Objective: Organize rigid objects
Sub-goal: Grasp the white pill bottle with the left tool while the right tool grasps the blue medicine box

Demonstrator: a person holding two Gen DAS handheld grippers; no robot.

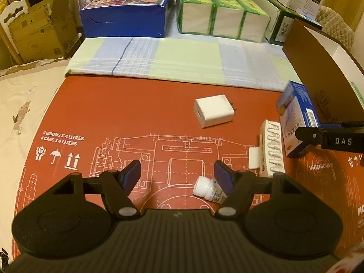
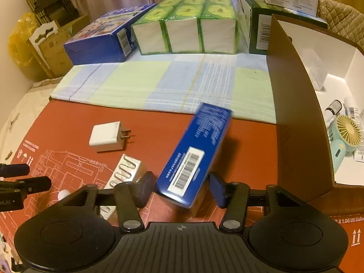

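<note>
The blue box (image 2: 200, 152) lies tilted on the red mat (image 2: 159, 122), with its near end between the two fingers of the right tongs (image 2: 182, 187). The left finger is right up against the box. The right finger stands a little way off, so the tongs are partly open and do not squeeze the box. The box looks a bit blurry.

Just left of the blue box lies a long white pack with silver loops (image 2: 124, 173). Farther off on the mat sits a white plug (image 2: 107, 136), with its two metal pins pointing right.

The left tongs (image 1: 177, 177) are wide open and hold nothing. A small white bottle (image 1: 209, 188) lies on its side on the mat, just beside the right finger. I cannot tell if they touch.

To the right of the mat stands a big brown box (image 2: 295, 118) with white insides. A small green fan (image 2: 348, 134) and some little bottles lie in it.

Past the mat lies a checked cloth (image 2: 159, 86) on the counter. At the far edge sit a dark blue box (image 2: 100, 41), a green pack of tissues (image 2: 186, 29) and a dark green box (image 2: 257, 22).
</note>
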